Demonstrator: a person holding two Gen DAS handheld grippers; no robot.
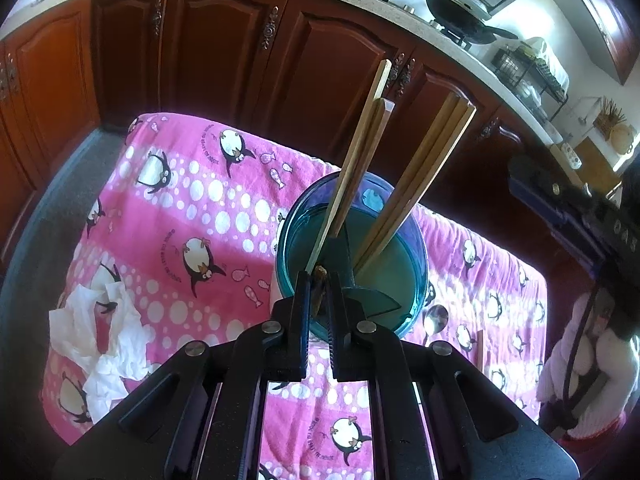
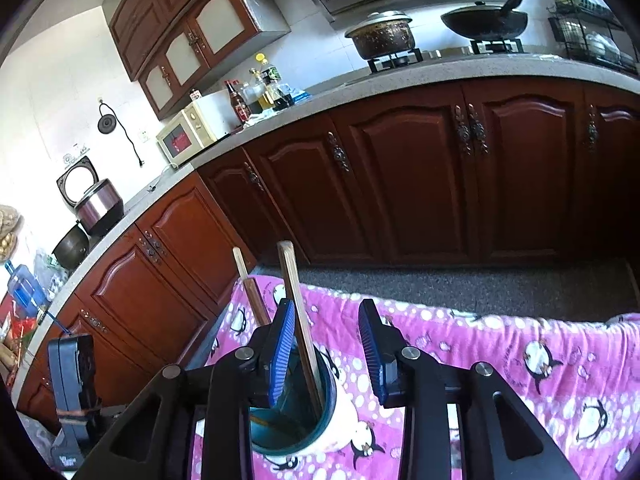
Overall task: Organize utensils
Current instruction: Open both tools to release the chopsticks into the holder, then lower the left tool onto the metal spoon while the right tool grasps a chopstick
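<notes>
Left wrist: left tongs [image 1: 319, 280] pinch chopstick [image 1: 320, 292] at holder [image 1: 416, 256] rim; right tongs [image 2: 326, 344] apart

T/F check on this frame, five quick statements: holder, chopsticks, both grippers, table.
1. Several wooden chopsticks stand in the teal utensil holder. True.
2. The right gripper is clamped on a chopstick. False: its jaws stand apart above the holder; a chopstick leans beside the left-side pad, not pinched.
3. The left gripper is nearly closed on a small brown piece at the holder's rim. True.
4. The table is covered by a plain blue cloth. False: it is a pink penguin-print cloth.
5. A metal spoon lies on the cloth beside the holder. True.
</notes>
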